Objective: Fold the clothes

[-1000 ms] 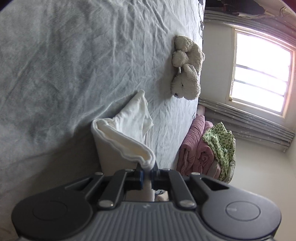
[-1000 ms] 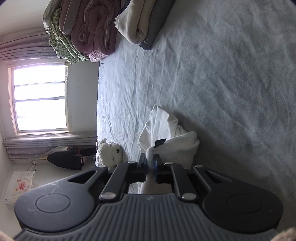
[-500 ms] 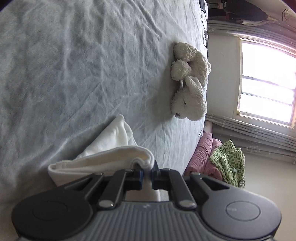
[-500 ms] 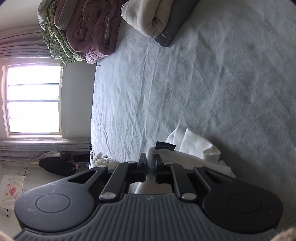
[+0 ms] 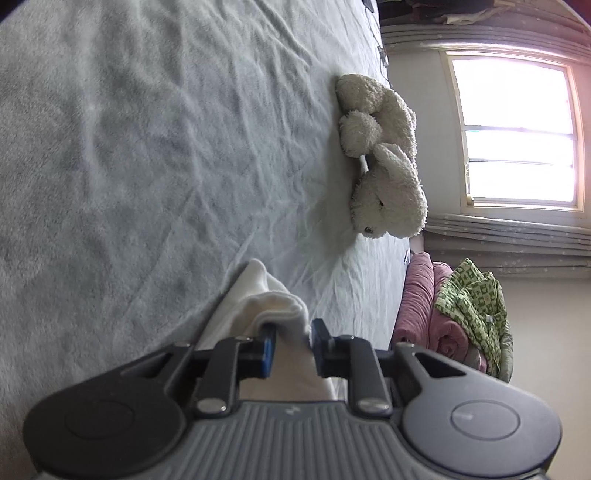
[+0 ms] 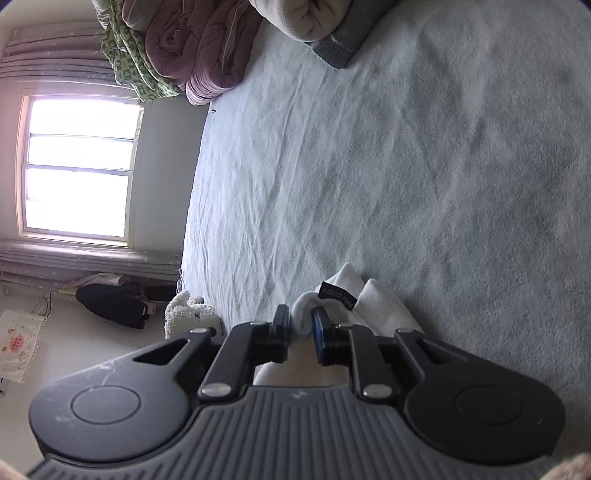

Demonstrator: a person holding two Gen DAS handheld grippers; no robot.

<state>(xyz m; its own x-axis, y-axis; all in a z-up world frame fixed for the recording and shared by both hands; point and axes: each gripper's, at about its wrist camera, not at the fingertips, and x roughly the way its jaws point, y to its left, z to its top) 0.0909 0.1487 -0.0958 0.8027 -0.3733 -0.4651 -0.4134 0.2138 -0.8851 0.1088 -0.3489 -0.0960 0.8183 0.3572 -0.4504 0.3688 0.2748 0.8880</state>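
Cream garment (image 5: 273,302) lies folded, black label (image 6: 337,296) showing.

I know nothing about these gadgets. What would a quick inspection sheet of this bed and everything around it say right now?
Surface: wrinkled grey bedsheet.
Job's things: cream-white folded garment, black label, lying on sheet.
Clutter: cream plush toy; pink quilt, green patterned cloth, beige blanket roll.
Tongs: left tongs and right tongs have just been opening, garment edge between jaws.
Cables: nothing seen.
Surroundings: bright window, grey curtain.
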